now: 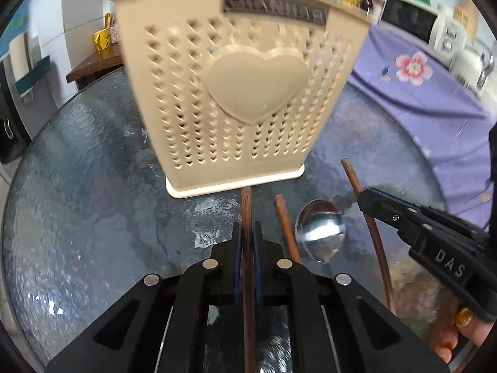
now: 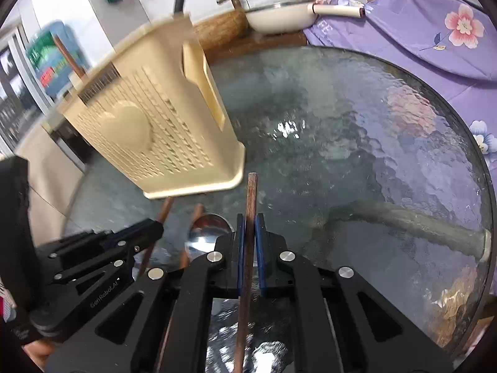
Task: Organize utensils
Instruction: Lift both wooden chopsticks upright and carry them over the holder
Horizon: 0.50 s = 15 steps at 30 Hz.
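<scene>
A beige perforated utensil holder with a heart on its front stands on the round glass table; it also shows in the right wrist view. My left gripper is shut on a brown wooden chopstick just in front of the holder's base. My right gripper is shut on another brown chopstick; it shows in the left wrist view at the right. A loose chopstick and a metal spoon lie between the two grippers.
Chopstick tops stick up out of the holder. A purple floral cloth covers the surface beyond the table. A white pan and a wooden counter stand behind; a microwave is at the far right.
</scene>
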Each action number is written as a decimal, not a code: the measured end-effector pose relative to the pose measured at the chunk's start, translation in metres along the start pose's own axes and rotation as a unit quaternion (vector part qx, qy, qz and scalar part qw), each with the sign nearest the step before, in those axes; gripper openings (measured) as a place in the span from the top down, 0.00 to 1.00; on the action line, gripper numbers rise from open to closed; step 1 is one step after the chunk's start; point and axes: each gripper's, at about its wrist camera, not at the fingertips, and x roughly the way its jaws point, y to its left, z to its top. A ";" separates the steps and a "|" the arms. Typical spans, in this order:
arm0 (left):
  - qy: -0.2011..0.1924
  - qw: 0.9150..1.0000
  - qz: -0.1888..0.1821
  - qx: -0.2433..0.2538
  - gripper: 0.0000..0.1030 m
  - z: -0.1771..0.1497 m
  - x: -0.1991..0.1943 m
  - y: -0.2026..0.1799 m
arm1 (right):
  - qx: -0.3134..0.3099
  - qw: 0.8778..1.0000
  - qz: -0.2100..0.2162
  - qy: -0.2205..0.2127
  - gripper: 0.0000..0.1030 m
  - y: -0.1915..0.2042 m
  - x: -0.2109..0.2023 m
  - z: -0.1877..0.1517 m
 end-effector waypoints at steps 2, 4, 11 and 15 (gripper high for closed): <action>-0.020 1.000 -0.005 -0.003 0.93 0.001 -0.019 0.004 | -0.002 1.000 0.013 -0.018 0.93 0.002 -0.014 0.003; -0.043 0.999 -0.011 -0.004 0.93 0.003 -0.040 0.006 | -0.010 0.999 0.025 -0.040 0.93 0.007 -0.033 0.007; -0.101 0.994 -0.026 0.015 0.93 0.001 -0.103 0.002 | -0.045 0.992 0.054 -0.108 0.93 0.028 -0.102 0.009; -0.121 0.992 -0.027 0.017 0.93 -0.004 -0.126 0.005 | -0.071 0.986 0.061 -0.137 0.93 0.043 -0.136 0.003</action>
